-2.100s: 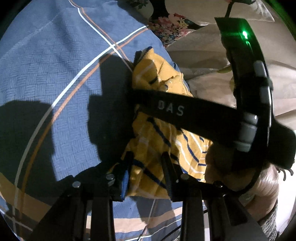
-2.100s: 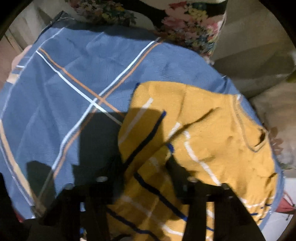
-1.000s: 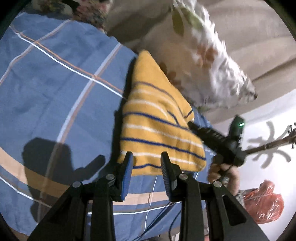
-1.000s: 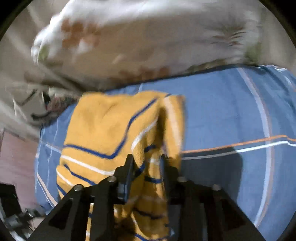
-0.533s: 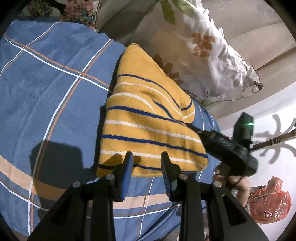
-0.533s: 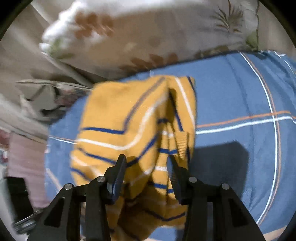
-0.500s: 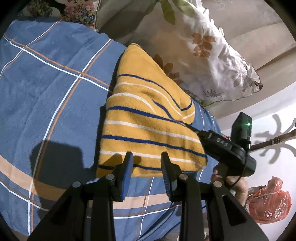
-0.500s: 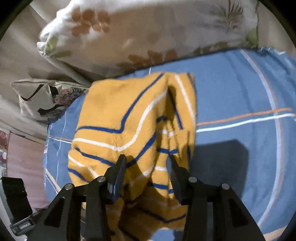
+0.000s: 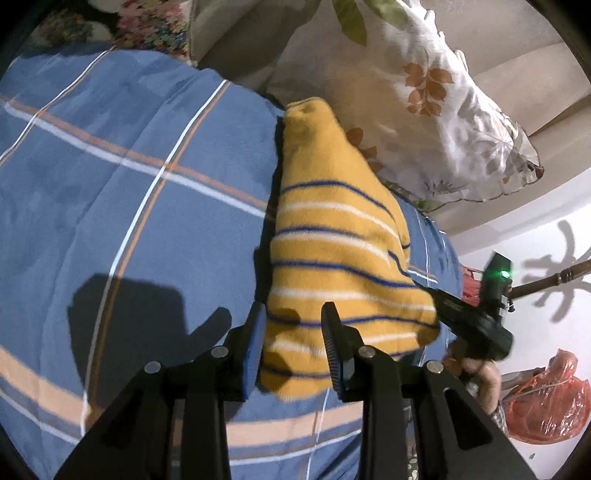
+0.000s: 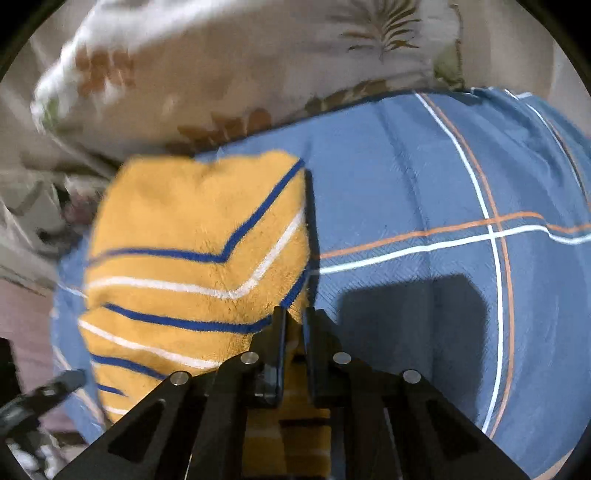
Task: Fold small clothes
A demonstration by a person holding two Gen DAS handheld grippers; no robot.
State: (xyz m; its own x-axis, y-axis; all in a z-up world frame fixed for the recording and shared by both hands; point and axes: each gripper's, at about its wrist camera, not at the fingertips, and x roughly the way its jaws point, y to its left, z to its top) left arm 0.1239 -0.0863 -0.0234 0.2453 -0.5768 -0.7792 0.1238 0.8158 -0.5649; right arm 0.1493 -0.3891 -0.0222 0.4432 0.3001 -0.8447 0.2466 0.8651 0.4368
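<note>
A yellow garment with blue and white stripes (image 9: 332, 251) lies folded on a blue plaid bedspread (image 9: 110, 177). My left gripper (image 9: 293, 321) is open, its jaws apart on either side of the garment's near edge. My right gripper (image 10: 294, 315) is shut on the garment (image 10: 192, 229), pinching a near corner of it. In the left wrist view the right gripper (image 9: 436, 301) reaches in at the garment's right corner, held by a hand.
A white pillow with a leaf print (image 9: 443, 103) lies behind the garment and also shows in the right wrist view (image 10: 221, 66). A floral cushion (image 9: 147, 26) sits at the far edge. A red plastic bag (image 9: 546, 402) lies beyond the bed's right edge.
My right gripper has closed on the garment's corner. My left gripper has moved forward so the garment's near edge now sits between its open jaws.
</note>
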